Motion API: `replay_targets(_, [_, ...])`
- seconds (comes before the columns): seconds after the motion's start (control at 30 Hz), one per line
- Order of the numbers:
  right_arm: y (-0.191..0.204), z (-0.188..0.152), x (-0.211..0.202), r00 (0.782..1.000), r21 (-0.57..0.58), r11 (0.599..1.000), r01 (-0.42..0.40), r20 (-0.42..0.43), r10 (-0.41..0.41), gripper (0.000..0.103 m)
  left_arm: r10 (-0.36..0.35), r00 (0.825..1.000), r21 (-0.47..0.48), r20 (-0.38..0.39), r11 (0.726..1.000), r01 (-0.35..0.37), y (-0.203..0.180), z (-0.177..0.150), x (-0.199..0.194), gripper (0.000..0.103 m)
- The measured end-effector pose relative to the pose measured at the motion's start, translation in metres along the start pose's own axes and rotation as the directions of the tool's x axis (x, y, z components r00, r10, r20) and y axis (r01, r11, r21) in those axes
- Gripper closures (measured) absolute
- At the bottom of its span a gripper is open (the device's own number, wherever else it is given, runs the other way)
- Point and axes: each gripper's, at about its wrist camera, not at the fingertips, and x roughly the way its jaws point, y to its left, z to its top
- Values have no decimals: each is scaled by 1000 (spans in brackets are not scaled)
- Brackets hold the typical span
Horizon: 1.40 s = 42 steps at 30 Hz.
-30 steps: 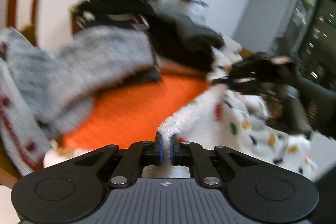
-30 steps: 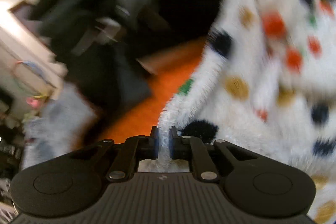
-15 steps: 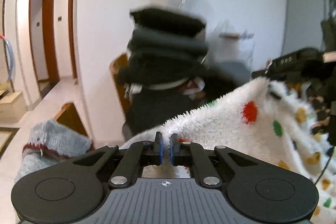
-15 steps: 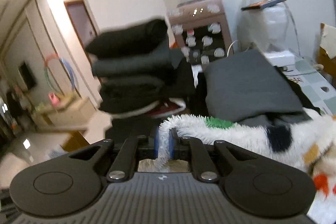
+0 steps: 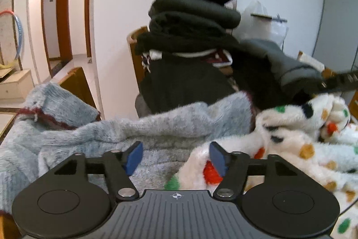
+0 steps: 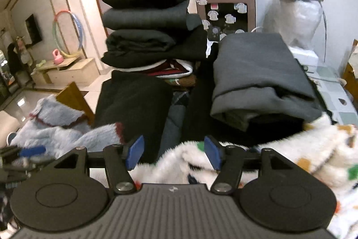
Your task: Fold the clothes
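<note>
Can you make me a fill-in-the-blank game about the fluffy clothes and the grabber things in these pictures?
1. The left gripper is ____, holding nothing.
2. The spotted fleece is white with colored ____.
3. Beside it lies a fuzzy sweater colored ____.
4. The folded clothes stack behind looks mostly ____.

Missing words: open; dots; gray; black

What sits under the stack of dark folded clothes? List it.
Under the stack of dark folded clothes a white and maroon patterned garment pokes out, above a black garment. Whatever furniture supports them is covered.
</note>
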Motion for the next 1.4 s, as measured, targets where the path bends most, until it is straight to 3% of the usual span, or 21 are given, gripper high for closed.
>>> replay_targets(0.2, [-21, -24, -69, 1000, -31, 1000, -5, 10, 5, 28, -34, 999, 8, 8, 999, 34, -25, -10, -36, 26])
replay_targets(0.4, [-55, -65, -135, 1000, -35, 999, 21, -2, -21, 25, -65, 998, 64, -2, 996, 65, -75, -39, -67, 22])
replay_targets(0.7, [-107, -150, -218, 997, -15, 1000, 8, -74, -9, 24, -127, 990, 49, -53, 990, 130, -165, -99, -113, 21])
replay_targets(0.9, [-132, -213, -258, 990, 3, 999, -42, -131, 42, 24, -164, 982, 110, -89, 979, 174, -241, -144, -141, 19])
replay_targets(0.97, [-142, -230, -270, 989, 10, 999, -46, -139, 47, 24, -176, 979, 130, -100, 973, 188, -266, -160, -147, 14])
replay_targets(1.17, [-174, -263, -307, 987, 31, 998, -49, -150, 53, 24, -185, 976, 206, -119, 957, 206, -334, -205, -156, 14])
replay_targets(1.2, [-178, -267, -314, 987, 29, 998, -47, -152, 50, 24, -187, 975, 214, -121, 954, 210, -344, -212, -156, 15])
replay_targets(1.27, [-187, -274, -326, 987, 28, 999, -39, -155, 43, 24, -194, 971, 228, -140, 948, 222, -358, -222, -153, 28])
replay_targets(1.3, [-192, -277, -332, 987, 35, 999, -35, -154, 40, 24, -201, 968, 234, -151, 944, 232, -365, -225, -152, 29])
replay_targets(1.4, [-207, -285, -348, 988, 63, 998, -19, -149, 29, 24, -228, 959, 248, -167, 932, 264, -384, -232, -148, 22])
